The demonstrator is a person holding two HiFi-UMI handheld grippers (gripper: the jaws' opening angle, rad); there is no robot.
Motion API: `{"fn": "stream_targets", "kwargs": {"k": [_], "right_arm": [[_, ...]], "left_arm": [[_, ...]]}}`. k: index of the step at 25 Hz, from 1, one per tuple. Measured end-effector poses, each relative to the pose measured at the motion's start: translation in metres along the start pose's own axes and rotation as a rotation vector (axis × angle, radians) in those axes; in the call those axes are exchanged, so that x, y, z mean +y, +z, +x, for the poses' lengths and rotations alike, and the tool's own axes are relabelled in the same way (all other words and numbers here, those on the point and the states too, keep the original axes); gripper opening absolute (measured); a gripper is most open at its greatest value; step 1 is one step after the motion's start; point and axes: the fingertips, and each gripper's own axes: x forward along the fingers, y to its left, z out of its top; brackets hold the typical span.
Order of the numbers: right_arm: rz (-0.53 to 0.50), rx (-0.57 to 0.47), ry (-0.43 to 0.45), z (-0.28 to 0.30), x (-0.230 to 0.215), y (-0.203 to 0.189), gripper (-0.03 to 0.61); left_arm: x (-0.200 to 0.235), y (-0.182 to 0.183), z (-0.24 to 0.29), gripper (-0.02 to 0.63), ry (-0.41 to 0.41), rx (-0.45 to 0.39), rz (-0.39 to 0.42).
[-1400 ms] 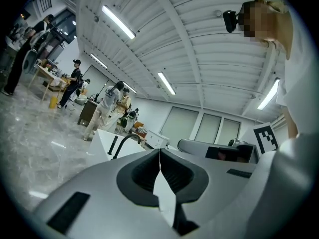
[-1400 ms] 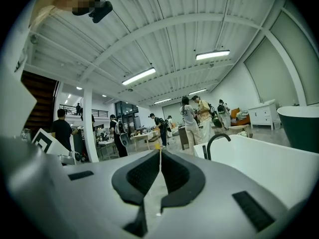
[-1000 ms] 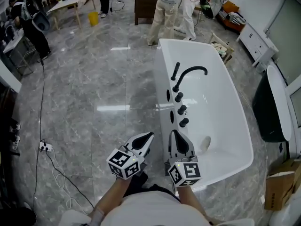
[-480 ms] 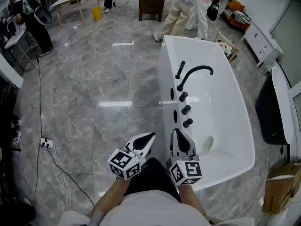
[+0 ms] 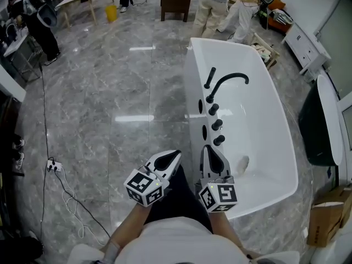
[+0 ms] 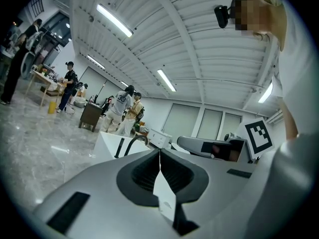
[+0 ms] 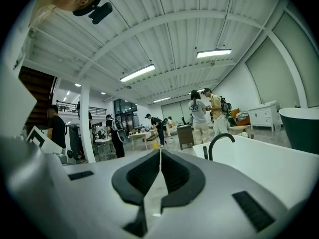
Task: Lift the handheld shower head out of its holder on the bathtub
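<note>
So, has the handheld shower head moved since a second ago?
No: the handheld shower head still stands on the bathtub rim, just left of the curved black spout.

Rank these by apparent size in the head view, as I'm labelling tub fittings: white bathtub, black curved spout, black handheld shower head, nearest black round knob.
1. white bathtub
2. black curved spout
3. black handheld shower head
4. nearest black round knob, though nearer the camera

White, black-padded left claw and right claw, black-and-white marker cubes; white shirt.
</note>
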Motion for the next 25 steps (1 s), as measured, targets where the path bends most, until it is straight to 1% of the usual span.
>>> {"fn": "stream_targets", "kwargs": {"k": [4, 6, 10, 14, 17, 25], "right_arm": [[-0.024, -0.001, 0.004, 0.008, 0.004, 0.002, 0.02], [-0.044, -0.01, 0.01, 0.013, 0.003, 0.01, 0.018], [-0.04, -0.051, 0.027, 0.031, 0.002, 0.029, 0.019], [-0.05, -0.068, 0.041, 0.053, -0.001, 0.038, 0.019], [-0.059, -0.068, 0.032, 0.068, -0.008, 0.041, 0.019], [-0.031, -0.057, 0.006, 0.118, -0.028, 0.046, 0.02]], "left_arm": [[0.009, 0.003, 0.006, 0.012, -0.002, -0.001, 0.004], [0.012, 0.006, 0.015, 0.012, -0.01, 0.0, 0.012], [0.02, 0.016, 0.032, 0.011, -0.03, 0.009, 0.033], [0.036, 0.028, 0.048, 0.011, -0.028, 0.016, 0.051], [0.045, 0.034, 0.06, 0.011, -0.03, 0.023, 0.057], [0.078, 0.05, 0.094, 0.011, -0.041, 0.031, 0.042]]}}
